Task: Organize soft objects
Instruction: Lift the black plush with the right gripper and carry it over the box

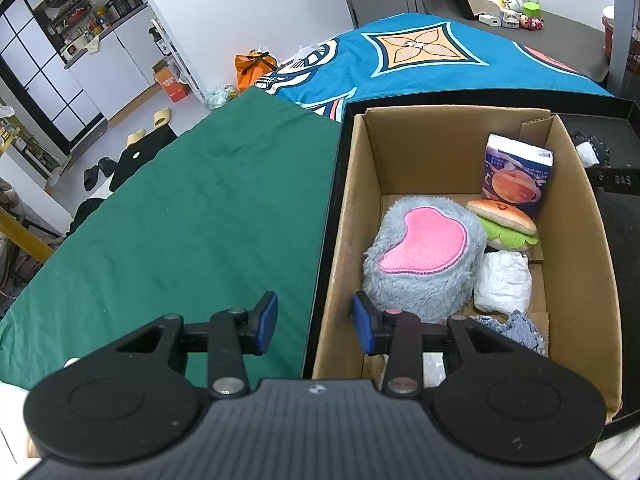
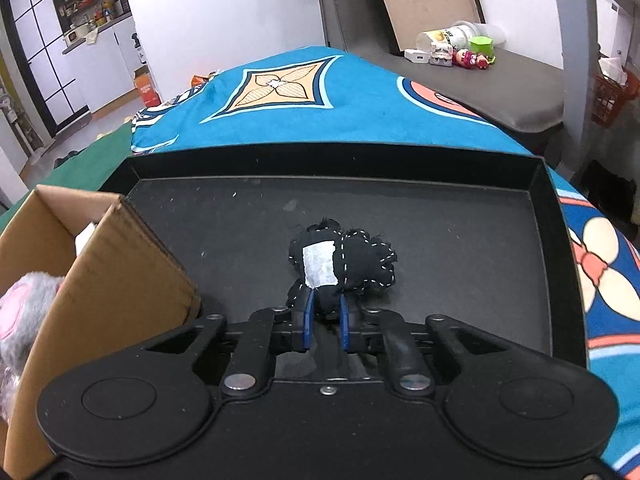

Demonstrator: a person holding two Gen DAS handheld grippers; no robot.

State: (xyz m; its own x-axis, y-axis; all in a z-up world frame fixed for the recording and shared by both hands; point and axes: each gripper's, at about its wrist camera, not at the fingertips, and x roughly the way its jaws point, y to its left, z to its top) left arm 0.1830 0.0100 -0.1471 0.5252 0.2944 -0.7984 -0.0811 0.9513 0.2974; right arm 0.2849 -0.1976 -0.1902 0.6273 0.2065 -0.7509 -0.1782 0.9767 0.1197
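Observation:
A cardboard box [image 1: 352,216] stands in a black tray [image 2: 548,216]. In it lie a grey plush with a pink heart [image 1: 424,256], a burger plush [image 1: 504,220], a tissue pack [image 1: 516,176], a white wad [image 1: 504,284] and a blue knitted cloth [image 1: 520,328]. My left gripper [image 1: 316,324] is open and empty, straddling the box's left wall. My right gripper [image 2: 326,318] is shut on a black stitched cloth toy [image 2: 344,260] with a white patch, over the tray floor to the right of the box [image 2: 120,272].
A green cloth [image 1: 180,216] covers the table left of the tray, and a blue patterned cloth [image 2: 320,112] lies behind it. Cups and small toys [image 2: 456,48] sit on a grey surface at the back right. Shoes and boxes lie on the floor at the left.

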